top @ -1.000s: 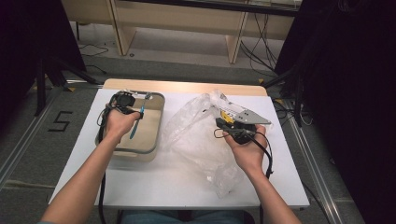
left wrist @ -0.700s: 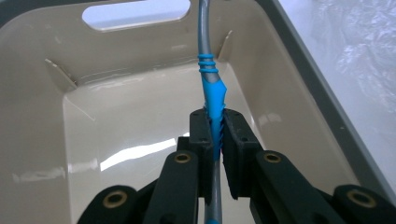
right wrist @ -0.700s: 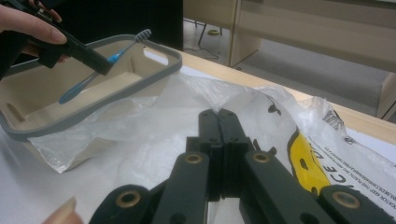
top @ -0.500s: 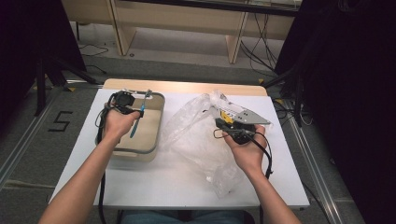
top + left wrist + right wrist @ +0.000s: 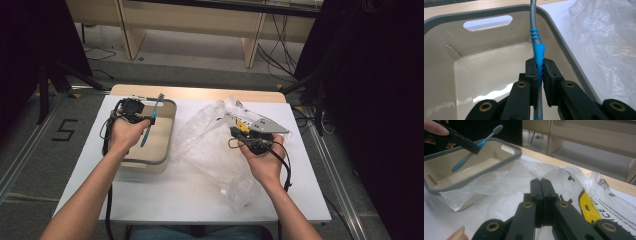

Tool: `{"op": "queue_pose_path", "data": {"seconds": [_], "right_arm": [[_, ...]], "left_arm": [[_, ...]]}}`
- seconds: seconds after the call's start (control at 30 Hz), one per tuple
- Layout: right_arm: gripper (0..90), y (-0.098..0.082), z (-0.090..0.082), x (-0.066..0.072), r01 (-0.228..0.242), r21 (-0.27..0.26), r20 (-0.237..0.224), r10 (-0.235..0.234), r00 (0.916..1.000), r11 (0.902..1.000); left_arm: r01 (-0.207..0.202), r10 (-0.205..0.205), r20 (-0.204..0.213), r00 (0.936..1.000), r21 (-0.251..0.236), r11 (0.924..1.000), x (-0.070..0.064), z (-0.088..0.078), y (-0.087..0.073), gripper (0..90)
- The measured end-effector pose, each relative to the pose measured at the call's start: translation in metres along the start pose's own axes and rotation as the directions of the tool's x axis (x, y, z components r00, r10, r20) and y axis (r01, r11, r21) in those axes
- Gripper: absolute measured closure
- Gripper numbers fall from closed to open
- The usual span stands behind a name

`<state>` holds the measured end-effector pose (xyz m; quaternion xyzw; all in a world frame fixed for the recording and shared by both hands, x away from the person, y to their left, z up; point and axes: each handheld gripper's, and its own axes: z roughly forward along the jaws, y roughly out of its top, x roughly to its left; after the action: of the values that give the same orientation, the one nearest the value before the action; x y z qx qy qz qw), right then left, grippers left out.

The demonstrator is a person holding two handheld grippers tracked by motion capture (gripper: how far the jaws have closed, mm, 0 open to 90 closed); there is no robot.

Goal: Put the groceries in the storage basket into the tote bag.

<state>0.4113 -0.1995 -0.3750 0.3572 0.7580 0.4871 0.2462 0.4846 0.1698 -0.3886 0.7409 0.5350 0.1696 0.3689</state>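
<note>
The left gripper (image 5: 148, 120) is clamped on a blue and grey toothbrush (image 5: 151, 118), its jaws pinching the ribbed blue grip part of the handle; in the left gripper view the pads (image 5: 532, 71) press on either side of that blue section (image 5: 538, 53). The toothbrush hangs in the air above the beige bin (image 5: 169, 131) with the grey rim, which sits at the left of the white table (image 5: 185, 195). It is tilted, bristle head up toward the far edge of the bin and handle end pointing down into it; the right gripper view shows it clear of the bin's floor (image 5: 475, 171), head (image 5: 497, 129) raised above the rim.

Just right of the bin lies a crumpled clear plastic bag (image 5: 210, 150), one fold touching the bin's near wall. Part of it carries a yellow print with black lettering (image 5: 589, 207).

The right gripper (image 5: 234, 131) is held over the bag at the right of the table, its jaws pressed fully together with no gap between the pads (image 5: 541, 192). The bag's film spreads beneath and ahead of them; whether a fold is caught between them cannot be told. A black cable loops from this gripper past the person's right hand (image 5: 265, 162).
</note>
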Motion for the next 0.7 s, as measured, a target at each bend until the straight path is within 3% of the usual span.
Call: {"op": "queue_pose_path", "data": {"seconds": [0.7], "right_arm": [[90.0,0.000,0.000,0.001,0.002,0.000,-0.001,-0.002,1.0000,1.0000]], "left_arm": [[-0.046,0.049,0.064,0.9967,-0.057,0.9973,-0.024,-0.023,0.003,82.4]]}}
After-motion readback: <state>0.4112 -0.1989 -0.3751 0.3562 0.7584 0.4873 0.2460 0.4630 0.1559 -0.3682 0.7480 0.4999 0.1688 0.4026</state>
